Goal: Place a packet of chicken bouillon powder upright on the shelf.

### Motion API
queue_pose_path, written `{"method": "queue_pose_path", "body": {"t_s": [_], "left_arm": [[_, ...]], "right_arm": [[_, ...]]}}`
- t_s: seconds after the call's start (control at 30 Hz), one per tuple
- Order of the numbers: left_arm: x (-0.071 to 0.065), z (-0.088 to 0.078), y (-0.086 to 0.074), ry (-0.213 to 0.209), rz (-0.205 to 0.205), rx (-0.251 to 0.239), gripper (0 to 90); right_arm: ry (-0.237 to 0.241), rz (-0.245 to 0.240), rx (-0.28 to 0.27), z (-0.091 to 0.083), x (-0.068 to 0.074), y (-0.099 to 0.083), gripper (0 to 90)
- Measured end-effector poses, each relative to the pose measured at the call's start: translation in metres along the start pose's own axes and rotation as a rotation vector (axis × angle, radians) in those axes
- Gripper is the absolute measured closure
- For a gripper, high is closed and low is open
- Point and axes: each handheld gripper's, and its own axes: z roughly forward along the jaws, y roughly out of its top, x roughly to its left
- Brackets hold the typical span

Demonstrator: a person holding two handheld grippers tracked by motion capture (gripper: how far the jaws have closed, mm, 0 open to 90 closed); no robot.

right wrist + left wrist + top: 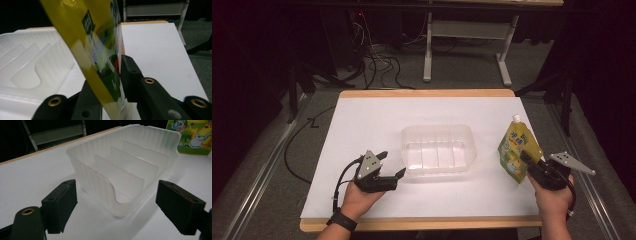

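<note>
Here the right gripper [532, 163] is clamped on the yellow spouted drink pouch [517, 148], held upright with its spout up; the clear divided plastic bin [438, 150] lies to its left. The left gripper [393, 165], jaws apart, waits at the bin's near-left corner.

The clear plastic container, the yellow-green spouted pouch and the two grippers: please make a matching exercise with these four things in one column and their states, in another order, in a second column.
Things:
1. clear plastic container with dividers
2. yellow-green spouted pouch
3. left gripper
4. right gripper

States:
A. clamped on the pouch
B. open, facing the container's notched end
C. empty, in the middle of the white table
D. held up between two jaws

Pairs: 1-C, 2-D, 3-B, 4-A
</note>
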Motion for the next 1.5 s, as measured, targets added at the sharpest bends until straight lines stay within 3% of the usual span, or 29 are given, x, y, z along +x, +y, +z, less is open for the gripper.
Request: {"method": "queue_pose_path", "body": {"t_s": [0.1, 0.27, 0.57, 0.9, 1.2, 1.5], "left_arm": [[0.001, -0.001, -0.001, 0.005, -0.006, 0.003, 18.0], [0.0, 0.0, -0.002, -0.002, -0.008, 0.01, 18.2], [-0.003, 0.006, -0.003, -0.002, 0.004, 0.018, 18.1], [-0.002, 0.007, -0.003, 0.009, 0.009, 0.013, 18.6], [-0.002, 0.013, -0.006, 0.015, 0.013, 0.025, 21.5], [0.0, 0.019, -0.005, 0.038, -0.009, 0.007, 21.5]], "right_arm": [[-0.021, -0.018, 0.008, 0.0, 0.0, 0.001, 90.0], [-0.031, -0.007, -0.004, 0.0, 0.001, 0.003, 90.0], [0.023, 0.016, -0.081, -0.016, 0.008, 0.014, 90.0], [0.064, 0.0, -0.155, -0.028, 0.028, 0.029, 90.0], [0.119, -0.027, -0.235, -0.036, 0.056, 0.054, 90.0], [0.168, -0.034, -0.241, -0.024, 0.081, 0.066, 90.0]]}}
